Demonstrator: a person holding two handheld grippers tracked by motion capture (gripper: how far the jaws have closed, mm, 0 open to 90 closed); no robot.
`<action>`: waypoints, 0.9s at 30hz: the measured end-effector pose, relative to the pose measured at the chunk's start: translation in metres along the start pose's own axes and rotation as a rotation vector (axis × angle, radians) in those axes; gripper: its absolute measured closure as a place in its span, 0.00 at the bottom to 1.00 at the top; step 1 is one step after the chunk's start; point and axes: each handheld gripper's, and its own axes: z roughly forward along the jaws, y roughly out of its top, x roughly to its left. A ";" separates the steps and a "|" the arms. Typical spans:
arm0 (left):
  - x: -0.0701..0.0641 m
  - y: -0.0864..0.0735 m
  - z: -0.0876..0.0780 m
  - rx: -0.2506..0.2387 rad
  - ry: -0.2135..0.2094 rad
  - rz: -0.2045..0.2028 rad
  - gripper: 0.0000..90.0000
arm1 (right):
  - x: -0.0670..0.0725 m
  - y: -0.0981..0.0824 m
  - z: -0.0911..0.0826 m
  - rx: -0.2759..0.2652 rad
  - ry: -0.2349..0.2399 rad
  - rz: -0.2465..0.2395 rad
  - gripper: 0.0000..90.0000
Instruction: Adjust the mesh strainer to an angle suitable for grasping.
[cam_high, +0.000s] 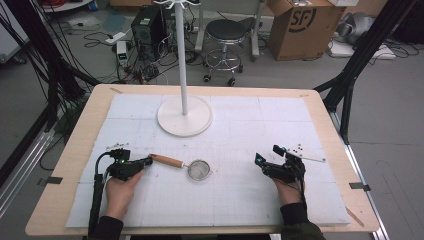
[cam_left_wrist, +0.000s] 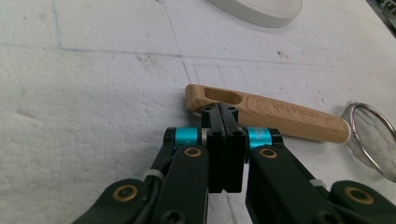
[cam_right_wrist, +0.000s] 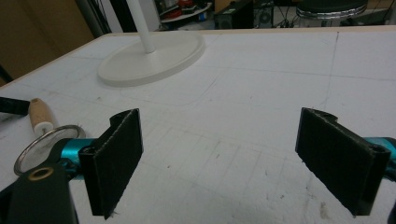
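A wooden table (cam_high: 70, 165) carries a white gridded mat (cam_high: 240, 195) that covers most of its top. The grey floor beyond is cluttered: at the far left cables (cam_high: 100, 40) and a black box (cam_high: 148, 24), then a stool (cam_high: 226, 35), then a cardboard box (cam_high: 302, 25) at the far right. Black frame legs (cam_high: 350, 85) stand beside the table's right edge.

The landmark is the white stand (cam_high: 184, 116), its round base on the far middle of the mat with a pole rising from it. Near the person's side of the stand, slightly to its left, lies the strainer (cam_high: 187, 166): the wooden handle (cam_left_wrist: 275, 115) points left, the round mesh bowl (cam_high: 199, 170) right. Nothing lies between the strainer and the stand.

The left gripper (cam_high: 145, 162) is left of the stand and nearer the person, lying low over the mat, held by the left hand (cam_high: 120, 192) with a cable (cam_high: 96, 200) trailing back. Its jaws are pressed together, nothing between them, tips right at the slotted end of the handle; whether they touch it cannot be told.

The right gripper (cam_high: 267, 156) is right of the stand, well apart from the strainer, held by the right hand (cam_high: 289, 187) and pointing left toward the bowl. Its jaws stand wide apart with bare mat between them.
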 end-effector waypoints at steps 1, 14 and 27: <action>0.000 0.000 0.001 -0.004 0.000 -0.004 1.00 | 0.000 0.000 0.000 0.001 -0.002 -0.003 0.16; 0.002 0.007 0.008 0.003 -0.011 -0.013 1.00 | 0.001 0.000 0.001 0.008 -0.005 -0.003 0.16; 0.003 0.014 0.016 0.010 -0.025 -0.007 1.00 | 0.002 -0.003 0.000 0.031 -0.007 -0.021 0.16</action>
